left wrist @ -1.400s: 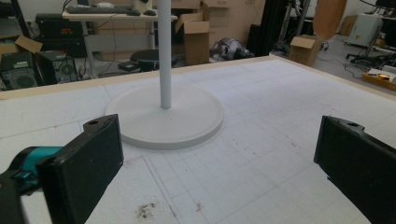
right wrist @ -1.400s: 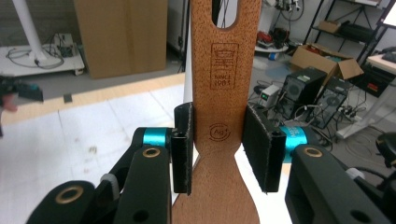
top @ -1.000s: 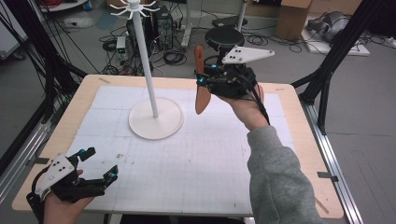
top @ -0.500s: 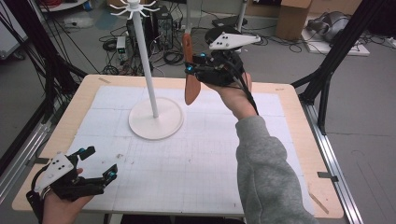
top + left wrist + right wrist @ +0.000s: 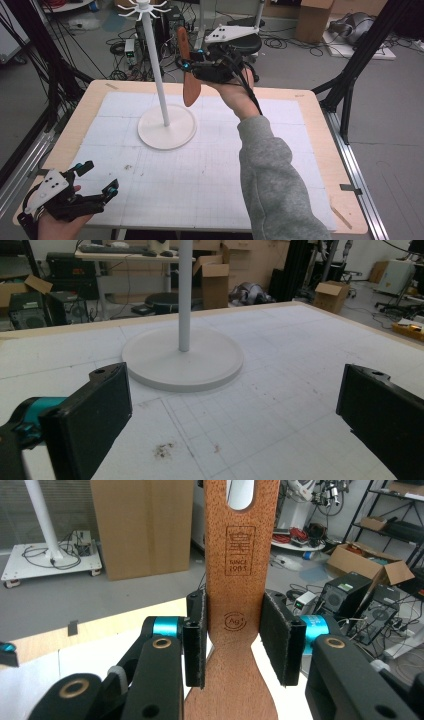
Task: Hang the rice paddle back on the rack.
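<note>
Both right gripper (image 5: 192, 64) fingers clamped on wooden spatula (image 5: 189, 75), now higher, nearer stand (image 5: 162, 95).

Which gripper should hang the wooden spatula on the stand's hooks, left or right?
Right, most likely. The right gripper is shut on the wooden spatula, raised beside the white stand's pole, with the spatula's hanging slot up. The left gripper is open, holds nothing and sits low at the table's near corner.

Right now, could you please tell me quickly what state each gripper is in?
Left gripper: open, holding nothing, low over the table.
Right gripper: closed on the wooden spatula, raised beside the white stand.
</note>
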